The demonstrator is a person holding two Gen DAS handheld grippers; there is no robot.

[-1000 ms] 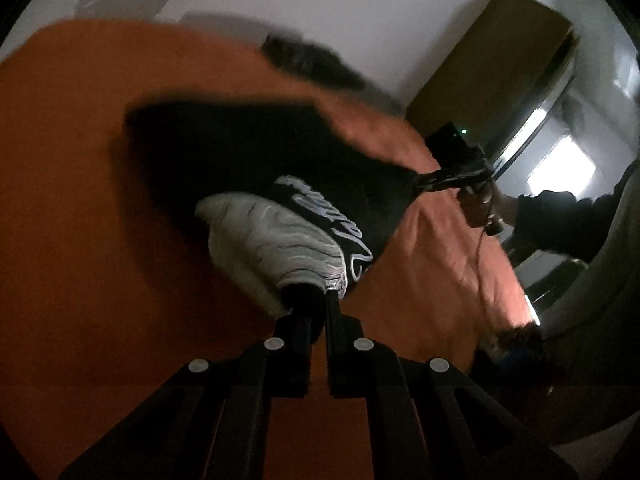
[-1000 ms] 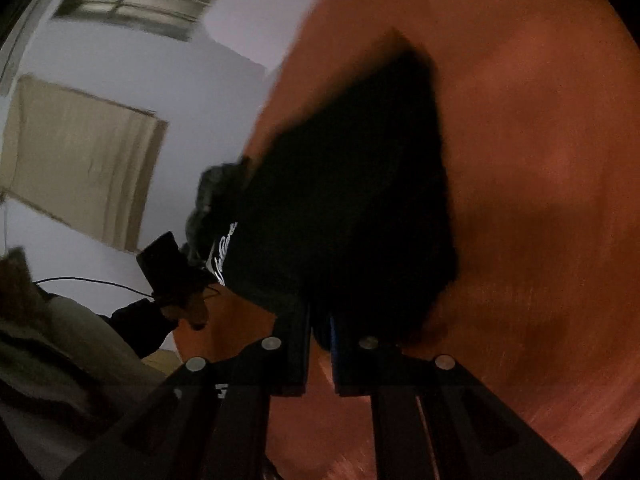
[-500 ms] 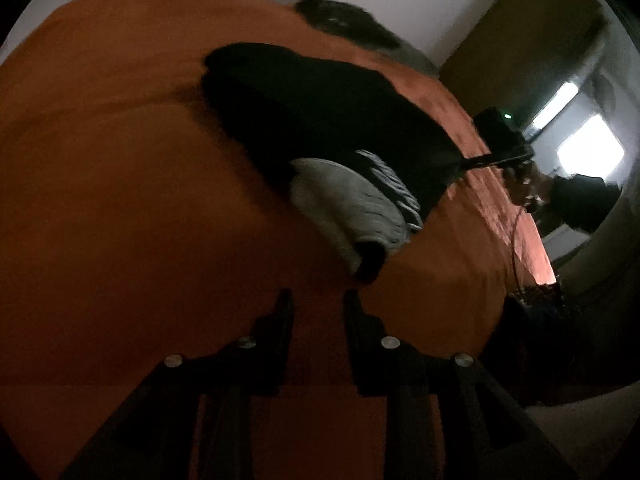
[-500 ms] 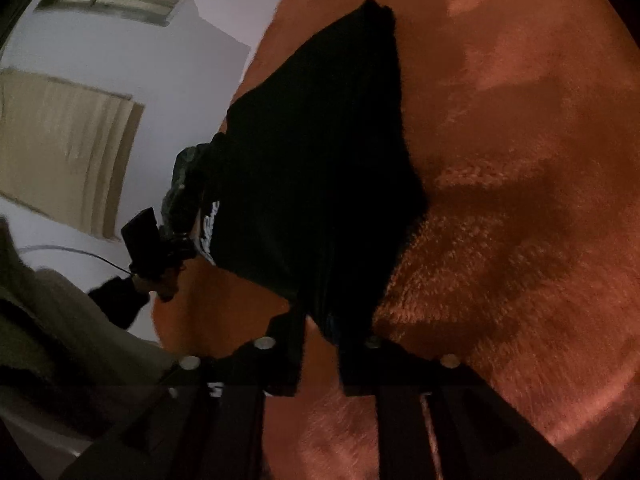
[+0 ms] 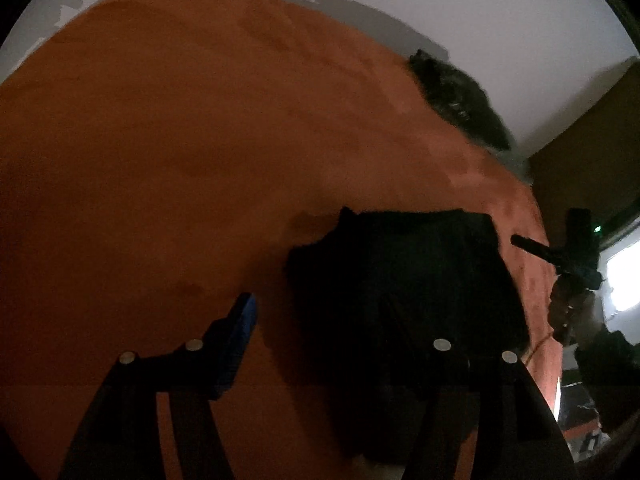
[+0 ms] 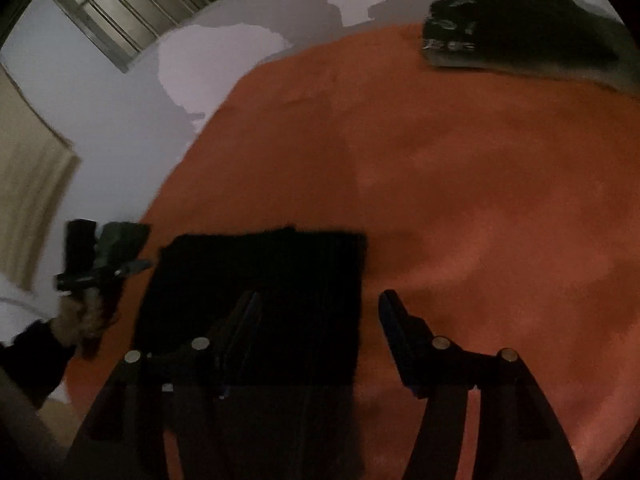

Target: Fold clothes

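A folded black garment [image 6: 256, 304] is seen lying flat on the orange blanket [image 6: 460, 200], just released as the left gripper [image 5: 336, 320] and right gripper [image 6: 318, 312] have been opened, both empty; the far dark pile [image 6: 520, 32] is judged next.

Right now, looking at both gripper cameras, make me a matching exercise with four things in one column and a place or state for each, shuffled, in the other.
Things:
1. black folded garment
2. dark clothes pile
3. left gripper
4. orange bedspread

Places or states:
A. at the far edge, by the wall
B. jaws apart, nothing between the pads
C. lying flat, squared, near the grippers
D. covers the whole surface under the clothes

Pairs: 1-C, 2-A, 3-B, 4-D
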